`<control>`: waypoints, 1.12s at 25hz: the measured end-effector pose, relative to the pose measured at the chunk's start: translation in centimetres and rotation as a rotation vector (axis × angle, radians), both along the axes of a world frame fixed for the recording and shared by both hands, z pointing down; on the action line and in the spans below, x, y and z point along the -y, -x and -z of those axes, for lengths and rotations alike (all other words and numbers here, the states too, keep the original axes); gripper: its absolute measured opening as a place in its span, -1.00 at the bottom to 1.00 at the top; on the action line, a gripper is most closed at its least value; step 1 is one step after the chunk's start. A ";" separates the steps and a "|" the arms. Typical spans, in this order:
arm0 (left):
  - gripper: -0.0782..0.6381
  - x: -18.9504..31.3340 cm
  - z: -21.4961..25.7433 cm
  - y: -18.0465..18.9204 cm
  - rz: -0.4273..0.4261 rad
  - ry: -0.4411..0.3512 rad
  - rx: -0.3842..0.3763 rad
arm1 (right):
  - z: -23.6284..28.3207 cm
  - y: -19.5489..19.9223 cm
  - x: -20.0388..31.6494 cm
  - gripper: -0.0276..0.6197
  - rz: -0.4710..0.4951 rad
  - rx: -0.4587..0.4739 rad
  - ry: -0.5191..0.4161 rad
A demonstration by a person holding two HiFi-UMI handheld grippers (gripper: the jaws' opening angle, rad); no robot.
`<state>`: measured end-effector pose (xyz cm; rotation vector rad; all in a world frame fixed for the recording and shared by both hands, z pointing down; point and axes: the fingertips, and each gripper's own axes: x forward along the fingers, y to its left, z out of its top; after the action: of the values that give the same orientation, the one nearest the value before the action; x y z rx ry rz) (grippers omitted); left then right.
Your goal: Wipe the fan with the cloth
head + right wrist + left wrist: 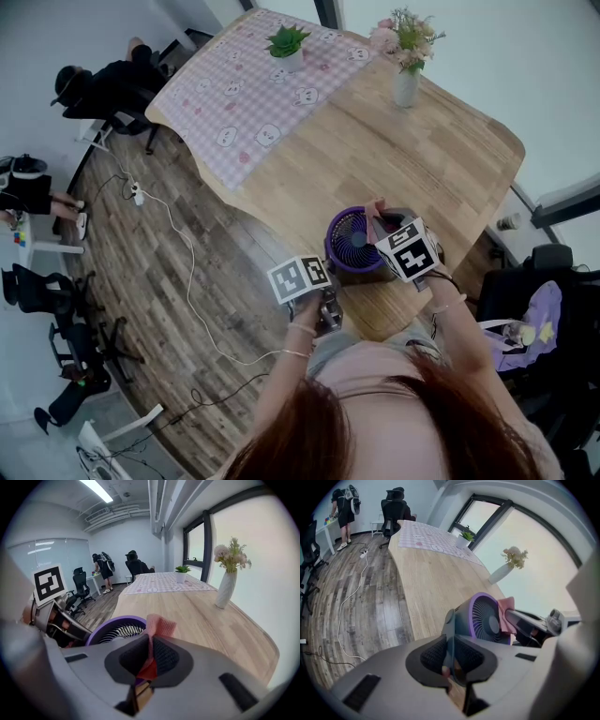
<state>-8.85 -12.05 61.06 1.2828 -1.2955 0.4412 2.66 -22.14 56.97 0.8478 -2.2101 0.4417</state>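
The left claw [451, 654] is pinched on the thin grey frame of the fan [483, 618]. The right claw [150, 656] pinches the pink cloth [159, 625], just beside the fan's purple rim. The fan sits at the near desk [441, 159] edge. A flower vase [406, 86] stands beyond.

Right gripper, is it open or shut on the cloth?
Shut: the right gripper pinches the pink cloth between its jaws, beside the purple-rimmed fan.

Fan [353, 241] at table's [441, 159] near edge, cloth [506, 614] at its right, vase [405, 87] beyond.
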 end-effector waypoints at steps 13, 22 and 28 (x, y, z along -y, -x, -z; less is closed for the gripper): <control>-0.65 0.0 -0.1 0.0 0.013 -0.001 -0.003 | -0.2 -1.1 -2.6 -0.84 -0.040 0.030 0.035; -0.64 -0.1 0.0 0.0 0.024 -0.002 -0.009 | 0.0 -1.4 -4.7 -0.84 -0.057 0.057 0.051; -0.64 -0.1 0.1 0.0 0.028 -0.002 -0.008 | 0.2 -1.2 -6.3 -0.84 -0.063 0.089 0.062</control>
<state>-8.86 -11.95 60.99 1.2660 -1.3056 0.4148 3.90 -15.82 56.73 0.8821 -2.2431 0.5857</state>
